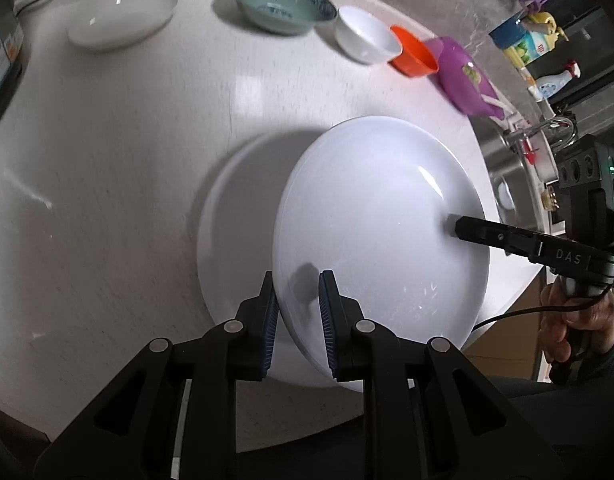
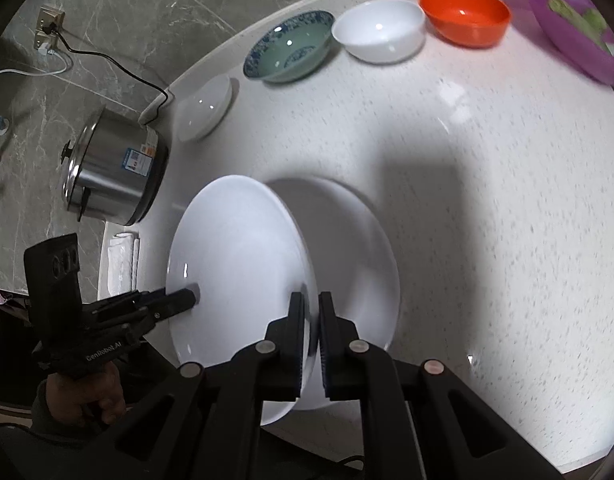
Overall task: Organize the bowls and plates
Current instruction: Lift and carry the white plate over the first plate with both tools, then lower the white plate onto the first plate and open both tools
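I have both hand-held grippers clamped on opposite rims of the white plate [image 1: 381,248], left hand-held gripper [image 1: 297,316] and right hand-held gripper [image 2: 313,344], so it stays balanced. It hangs tilted just above a second white plate [image 1: 235,240] on the counter [image 1: 127,160], apparently for stacking.

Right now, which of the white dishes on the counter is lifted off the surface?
The large white plate, held tilted by its rim between both hand-held grippers. The second large plate lies flat beneath it; the small white bowl and shallow white dish sit farther back.
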### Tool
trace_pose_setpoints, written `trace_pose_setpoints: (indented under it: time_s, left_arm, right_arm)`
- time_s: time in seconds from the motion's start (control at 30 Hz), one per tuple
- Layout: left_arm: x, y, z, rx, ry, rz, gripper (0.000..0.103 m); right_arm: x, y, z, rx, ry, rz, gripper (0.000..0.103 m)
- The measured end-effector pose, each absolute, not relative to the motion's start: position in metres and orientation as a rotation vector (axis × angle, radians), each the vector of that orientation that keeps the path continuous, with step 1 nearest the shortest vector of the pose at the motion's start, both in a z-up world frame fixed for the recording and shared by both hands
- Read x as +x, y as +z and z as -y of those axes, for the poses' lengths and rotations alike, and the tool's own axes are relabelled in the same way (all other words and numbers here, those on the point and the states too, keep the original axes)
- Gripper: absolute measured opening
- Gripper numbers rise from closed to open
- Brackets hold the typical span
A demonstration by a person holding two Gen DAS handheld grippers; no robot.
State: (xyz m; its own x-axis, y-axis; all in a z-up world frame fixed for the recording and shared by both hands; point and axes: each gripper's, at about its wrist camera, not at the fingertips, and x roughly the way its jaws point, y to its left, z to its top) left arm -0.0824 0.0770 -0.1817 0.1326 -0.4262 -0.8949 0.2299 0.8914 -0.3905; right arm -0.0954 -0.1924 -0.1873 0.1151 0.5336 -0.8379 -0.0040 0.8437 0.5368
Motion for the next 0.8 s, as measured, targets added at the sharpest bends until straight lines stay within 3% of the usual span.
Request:
trace_pose_setpoints:
  time_s: [0.8]
  left_arm:
    - [-0.068, -0.244, -0.053, -0.091, -0.389, -1.384, 0.018]
  right_arm:
    - [-0.098, -0.241, 0.174, 0.375, 0.420, -1.425, 0.010]
